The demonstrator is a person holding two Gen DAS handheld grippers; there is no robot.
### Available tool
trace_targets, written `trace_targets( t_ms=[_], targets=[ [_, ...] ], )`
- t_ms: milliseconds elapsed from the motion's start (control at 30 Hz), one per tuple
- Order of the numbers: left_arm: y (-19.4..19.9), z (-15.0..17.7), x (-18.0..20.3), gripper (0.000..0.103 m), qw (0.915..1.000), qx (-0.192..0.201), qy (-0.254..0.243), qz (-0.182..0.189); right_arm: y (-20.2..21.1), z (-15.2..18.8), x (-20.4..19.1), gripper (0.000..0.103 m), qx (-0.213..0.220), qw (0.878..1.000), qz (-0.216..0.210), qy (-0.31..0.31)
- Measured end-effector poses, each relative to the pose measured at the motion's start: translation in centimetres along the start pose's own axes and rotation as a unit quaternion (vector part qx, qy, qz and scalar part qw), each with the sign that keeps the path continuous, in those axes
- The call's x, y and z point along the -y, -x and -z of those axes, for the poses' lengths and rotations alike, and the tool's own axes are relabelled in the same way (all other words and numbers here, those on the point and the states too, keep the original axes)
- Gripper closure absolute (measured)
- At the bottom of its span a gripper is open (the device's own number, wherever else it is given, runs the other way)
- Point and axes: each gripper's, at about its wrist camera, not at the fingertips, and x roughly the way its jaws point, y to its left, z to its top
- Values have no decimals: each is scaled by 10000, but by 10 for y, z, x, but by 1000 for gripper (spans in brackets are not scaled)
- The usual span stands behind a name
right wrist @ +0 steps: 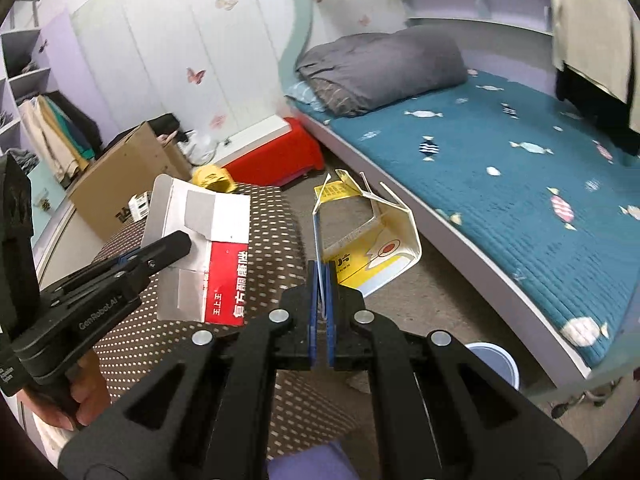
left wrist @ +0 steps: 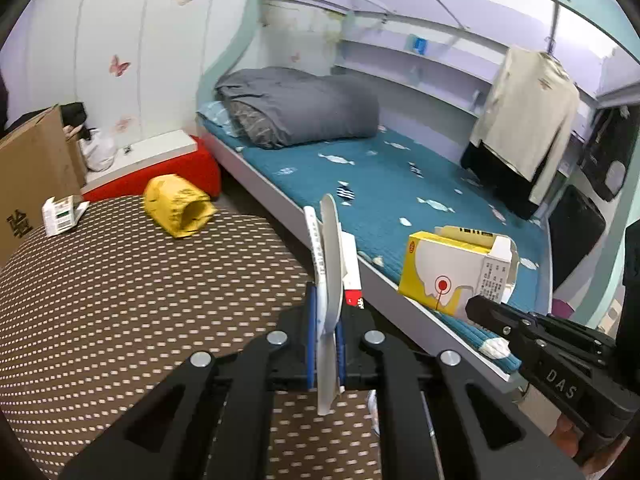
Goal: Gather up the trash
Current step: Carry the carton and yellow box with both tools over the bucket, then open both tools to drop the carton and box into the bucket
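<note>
2 flattened cartons are in hand. The left gripper (left wrist: 326,320) is clenched on the edge of a red-and-white carton (right wrist: 208,256), which stands edge-on between its blue pads in the left wrist view and shows its printed face in the right wrist view, raised over the dotted counter (left wrist: 120,280). The right gripper (right wrist: 322,292) is clenched on 1 thin wall of an open yellow-and-white carton (right wrist: 372,248), raised over the floor between the counter and the bed (right wrist: 500,168).

Farther off on the counter lie a crumpled yellow package (left wrist: 178,210) and, near the far edge, a small green-and-white box (left wrist: 64,214). Beyond stands a cardboard box (left wrist: 36,176), and a round blue-rimmed bin (right wrist: 494,360) sits on the floor just below the right gripper.

The step in hand looks like carrying both cartons to a container; which one is meant I cannot tell. To do it well, keep both grips firm, since each pinches only a thin edge and the cartons can swing or slip. Bring each carton fully over the opening before releasing, 1 at a time, so the open flaps do not catch the rim.
</note>
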Motion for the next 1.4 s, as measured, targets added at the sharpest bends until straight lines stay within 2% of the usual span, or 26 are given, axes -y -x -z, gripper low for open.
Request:
trace_targets(
  t_ms=[367,667,867,1100,1167,1400],
  targets=[
    [-20,9,75,95,9982,-202,-367,421,35,17,64,99,148,9977,432,-506],
    [-48,29,137,95,9930,-574,-698,767,51,43,117,99,89,9918,768,-1018],
    [-68,52,179,95,9855,-854,-1050,1025,59,72,153,99,-30,9846,1107,-1350],
    [-97,83,224,92,9721,-1347,-1490,1211,64,101,187,99,-157,9744,1352,-1788],
    [-102,87,231,77,9704,-1374,-1605,1170,66,107,194,99,-213,9722,1411,-1855],
    [-113,89,217,76,9716,-1470,-1544,1025,54,117,203,99,-451,9691,1468,-1929]
  ],
)
